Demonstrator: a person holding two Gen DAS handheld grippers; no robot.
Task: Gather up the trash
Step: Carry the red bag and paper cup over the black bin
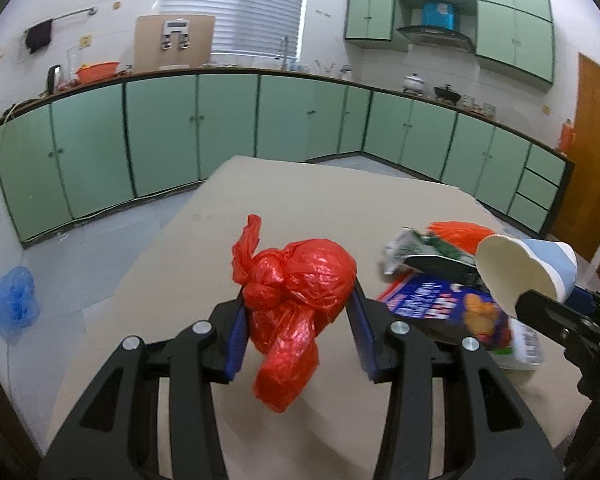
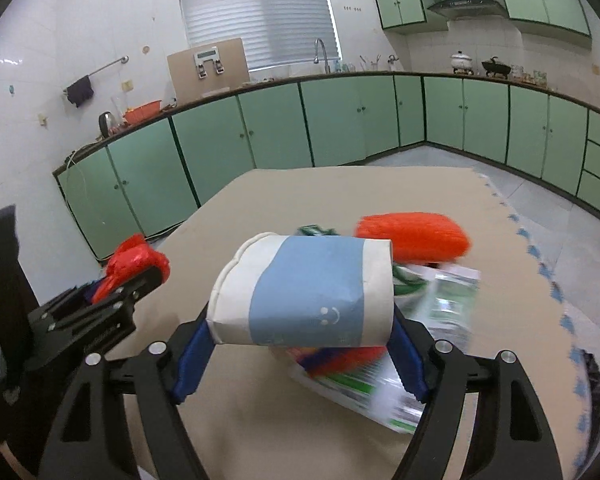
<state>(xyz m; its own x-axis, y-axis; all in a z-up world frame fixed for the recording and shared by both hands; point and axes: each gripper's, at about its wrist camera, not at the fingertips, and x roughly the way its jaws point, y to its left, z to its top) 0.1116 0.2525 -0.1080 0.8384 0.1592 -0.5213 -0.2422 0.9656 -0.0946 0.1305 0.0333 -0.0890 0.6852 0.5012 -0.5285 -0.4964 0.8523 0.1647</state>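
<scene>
The red bag (image 1: 296, 292) is tied in a knot and is held up above the brown table (image 1: 292, 200). It is squeezed between the two blue pads of the left gripper (image 1: 296, 320), which is closed part way around its middle. The bag looks soft and crinkly, so it can be squashed without harm. It is likely light, and the plastic may be slippery. A tail of plastic hangs loose below the pads. The knot at the top would be a firmer place to hold, because the plastic is bunched there.

The paper cup (image 2: 304, 292) is white with a blue band. It is lying on its side in the air and is pinched by its two ends in the right gripper (image 2: 300, 344), whose fingers are spread about as wide as the cup is long. The cup is thin and light, and its open rim already looks a bit bent. It can be crushed if it is squeezed hard.

More trash is left on the table under the cup: an orange thing (image 2: 414, 238), a crumpled green and white wrapper (image 2: 446, 304) and a flat blue packet (image 1: 444, 306). No bin can be seen.
</scene>
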